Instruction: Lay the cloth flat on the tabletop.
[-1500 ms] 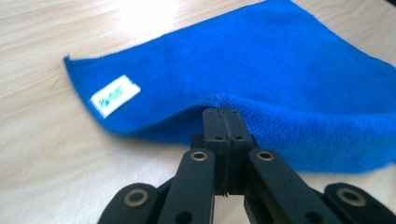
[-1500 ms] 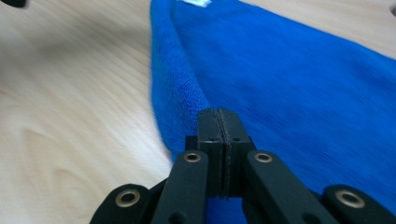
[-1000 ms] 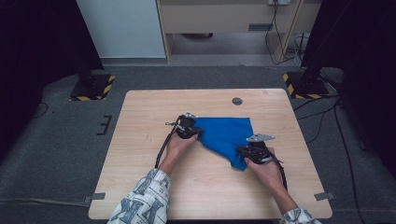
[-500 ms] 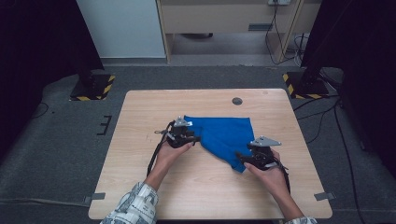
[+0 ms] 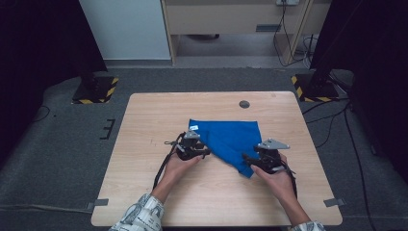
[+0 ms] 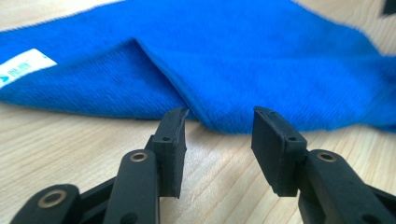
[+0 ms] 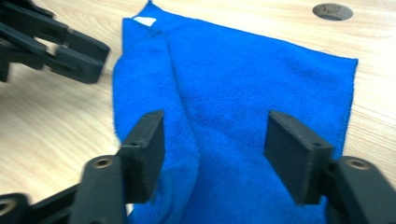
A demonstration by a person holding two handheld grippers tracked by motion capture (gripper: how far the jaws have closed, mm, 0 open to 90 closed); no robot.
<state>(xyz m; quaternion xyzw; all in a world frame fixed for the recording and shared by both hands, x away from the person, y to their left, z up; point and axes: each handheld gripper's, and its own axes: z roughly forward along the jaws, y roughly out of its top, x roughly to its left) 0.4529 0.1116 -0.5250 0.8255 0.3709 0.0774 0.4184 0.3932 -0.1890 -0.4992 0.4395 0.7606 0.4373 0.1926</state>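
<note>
A blue cloth [image 5: 231, 139] lies folded into a rough triangle at the middle of the wooden table [image 5: 144, 192], with a white label [image 6: 21, 72] at its far left corner. My left gripper [image 5: 204, 153] is open, low over the wood at the cloth's left folded edge [image 6: 187, 93], with nothing between its fingers [image 6: 172, 140]. At the cloth's near point my right gripper [image 5: 247, 160] is open too. Its jaws straddle the cloth [image 7: 243, 84] without closing. The left gripper [image 7: 60, 46] also appears at the upper left of the right gripper view.
A round dark grommet [image 5: 244, 104] sits in the table top behind the cloth. Cables trail from both grippers toward the near edge. A pale cabinet and yellow-black striped stand feet [image 5: 96, 91] are on the floor beyond the table.
Both grippers have drawn back toward the person, the left one off the cloth onto bare wood. The cloth's far left corner now lies spread further left.
</note>
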